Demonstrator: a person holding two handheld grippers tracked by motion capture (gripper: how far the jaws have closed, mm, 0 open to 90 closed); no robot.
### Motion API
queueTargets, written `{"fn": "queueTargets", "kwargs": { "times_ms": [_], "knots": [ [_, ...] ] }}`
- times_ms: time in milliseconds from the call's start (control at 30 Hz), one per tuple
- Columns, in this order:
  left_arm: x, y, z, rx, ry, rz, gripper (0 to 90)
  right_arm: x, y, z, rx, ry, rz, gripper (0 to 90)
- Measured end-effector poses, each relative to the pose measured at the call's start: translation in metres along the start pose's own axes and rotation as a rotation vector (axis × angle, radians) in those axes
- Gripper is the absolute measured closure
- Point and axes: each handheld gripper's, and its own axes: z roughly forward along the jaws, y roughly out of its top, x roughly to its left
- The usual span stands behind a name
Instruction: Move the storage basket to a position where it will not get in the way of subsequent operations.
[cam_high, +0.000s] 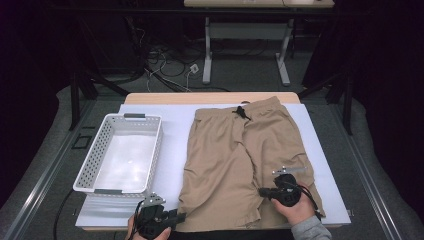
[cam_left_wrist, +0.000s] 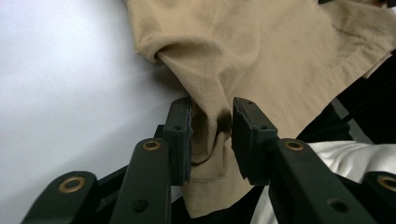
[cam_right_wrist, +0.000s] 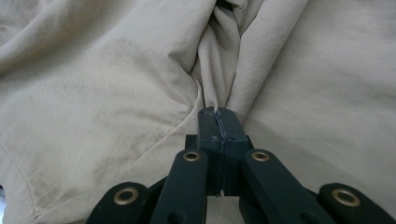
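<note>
While the tan shorts (cam_high: 240, 165) lay spread flat on the white sheet covering the table (cam_high: 170, 150), waistband at the far edge and leg hems toward the person, both tongs were working at the near hems. The step in hand looked like taking hold of the shorts at their bottom edge, probably to fold or lift them.

In the left gripper view, the left tongs (cam_left_wrist: 211, 135) stood released, jaws apart, with a bunched ridge of the hem fabric rising between them but not yet pinched. In the high view these tongs (cam_high: 172, 217) sat at the near left corner of the shorts. The right tongs (cam_right_wrist: 218, 126) were clenched on a gathered pleat of the cloth, the fabric drawn up into folds just beyond the tips; from above they (cam_high: 265, 191) rested on the right leg, near its hem.

Next, by my judgement, the left jaws would need to close on that ridge so both sides were held before any lift.

A white perforated basket (cam_high: 120, 152) stood empty just beside the shorts, on the left.
</note>
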Motion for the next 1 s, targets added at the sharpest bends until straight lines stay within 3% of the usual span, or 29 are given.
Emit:
{"fn": "queueTargets", "kwargs": {
  "times_ms": [167,267,533,667,767,1000],
  "knots": [
    [0.0,0.005,-0.008,-0.037,0.015,-0.013,57.6,0.0,0.0,0.0,0.0,0.002,-0.003,89.7],
    [0.001,0.01,-0.004,-0.039,0.039,0.001,52.1,0.0,0.0,0.0,-0.001,0.001,-0.001,89.5],
    [0.005,0.034,0.012,-0.072,0.082,0.02,44.0,-0.001,0.0,0.0,-0.001,0.003,-0.004,89.2],
    [0.012,0.045,0.023,-0.074,0.074,-0.011,40.0,0.0,0.0,0.0,-0.003,0.004,-0.003,88.0],
    [0.02,0.052,0.033,-0.074,0.11,-0.033,39.3,0.0,0.0,-0.001,-0.009,0.008,-0.004,85.2],
    [0.027,0.066,0.05,-0.074,0.134,-0.038,39.4,0.001,0.003,-0.006,-0.056,0.026,-0.015,75.3]
  ]
}}
